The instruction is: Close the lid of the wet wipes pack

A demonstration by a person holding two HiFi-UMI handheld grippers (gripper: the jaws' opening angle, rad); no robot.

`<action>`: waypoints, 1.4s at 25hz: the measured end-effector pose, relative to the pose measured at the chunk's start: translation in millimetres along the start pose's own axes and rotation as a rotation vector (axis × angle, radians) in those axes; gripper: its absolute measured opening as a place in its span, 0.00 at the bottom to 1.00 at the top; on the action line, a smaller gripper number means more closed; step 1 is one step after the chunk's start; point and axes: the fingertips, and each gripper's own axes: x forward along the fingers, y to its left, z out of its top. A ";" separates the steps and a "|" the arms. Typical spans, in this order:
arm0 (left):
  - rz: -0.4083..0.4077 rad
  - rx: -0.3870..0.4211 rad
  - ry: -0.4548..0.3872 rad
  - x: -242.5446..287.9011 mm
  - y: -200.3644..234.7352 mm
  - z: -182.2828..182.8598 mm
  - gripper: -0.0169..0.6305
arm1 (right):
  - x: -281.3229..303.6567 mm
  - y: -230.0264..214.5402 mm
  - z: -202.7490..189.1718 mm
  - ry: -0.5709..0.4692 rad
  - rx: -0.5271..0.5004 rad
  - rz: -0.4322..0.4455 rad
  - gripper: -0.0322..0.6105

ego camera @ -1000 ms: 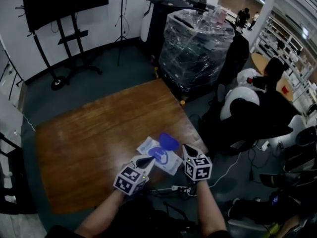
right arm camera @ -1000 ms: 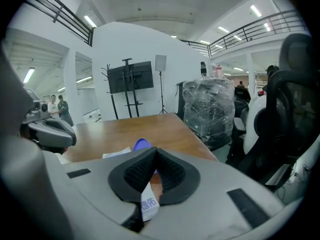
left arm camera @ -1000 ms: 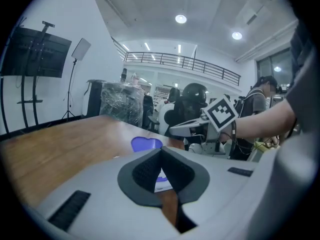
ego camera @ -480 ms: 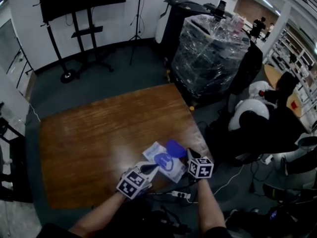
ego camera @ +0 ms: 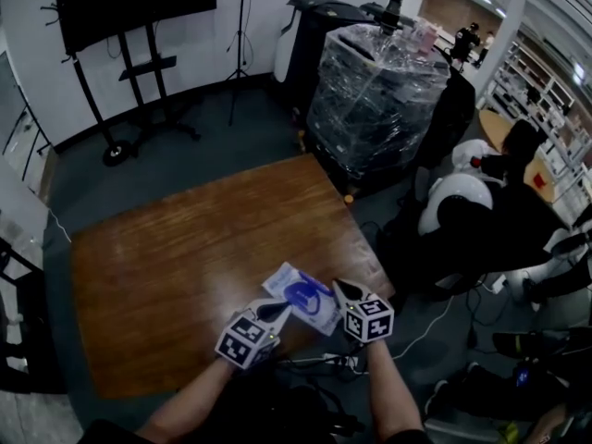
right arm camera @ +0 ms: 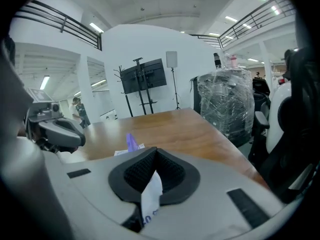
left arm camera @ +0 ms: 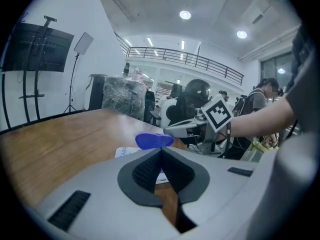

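The white wet wipes pack (ego camera: 277, 277) lies near the front right corner of the wooden table (ego camera: 185, 239). Its blue lid (ego camera: 301, 294) looks low over the pack from the head view. It still stands partly raised in the left gripper view (left arm camera: 154, 140) and shows edge-on in the right gripper view (right arm camera: 131, 142). My right gripper (ego camera: 339, 287) is shut on the pack's near right edge, with white film (right arm camera: 150, 194) pinched between its jaws (right arm camera: 156, 154). My left gripper (ego camera: 277, 311) rests shut at the pack's near left corner (left arm camera: 161, 151).
A pallet wrapped in plastic film (ego camera: 375, 91) stands beyond the table's far right corner. A screen on a wheeled stand (ego camera: 129, 26) is at the back left. Office chairs and seated people (ego camera: 462, 202) crowd the right side. A power strip (ego camera: 328, 363) lies on the floor below the table's front edge.
The blue lid, which stuck up beyond the pack a second ago, has come down toward the pack. Both grippers have stayed at the pack's near corners while the head view shifted slightly.
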 end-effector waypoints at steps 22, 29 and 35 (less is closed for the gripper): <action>0.048 -0.039 -0.029 -25.5 17.1 -7.1 0.02 | 40.9 77.8 -55.0 0.260 -0.156 0.002 0.07; 0.041 -0.038 -0.026 -28.2 17.1 -9.3 0.02 | 46.3 79.5 -60.1 0.299 -0.221 -0.054 0.07; 0.022 -0.028 -0.034 -27.2 14.9 -7.8 0.02 | 27.4 76.2 -42.4 0.153 -0.135 -0.058 0.07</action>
